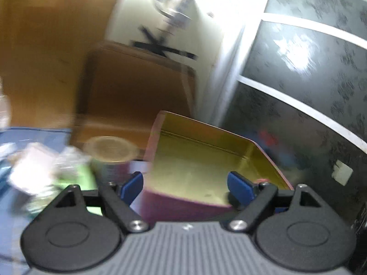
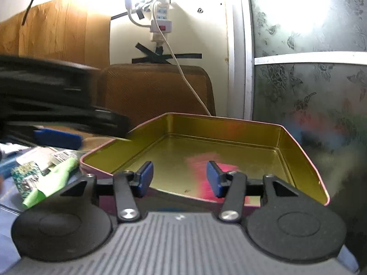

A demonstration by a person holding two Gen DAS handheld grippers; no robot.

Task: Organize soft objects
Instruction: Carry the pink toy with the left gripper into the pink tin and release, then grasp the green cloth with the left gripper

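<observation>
Behind the blue cloth (image 2: 6,217) stand a cream wall, a brown ribbed chair back (image 2: 158,89) and frosted flower-patterned glass (image 2: 305,84). A shallow rectangular tin (image 2: 229,137), shiny gold inside with a pink rim, lies flat, one corner pointing away. Both the left gripper (image 1: 185,183) and the right gripper (image 2: 179,178) are spread, gripping nothing. Green and white packets (image 2: 55,178) lie crumpled left of the tin.

No readable text anywhere; only blurred, illegible print on the white paper label (image 2: 60,155) beside the green packet (image 2: 51,183).
</observation>
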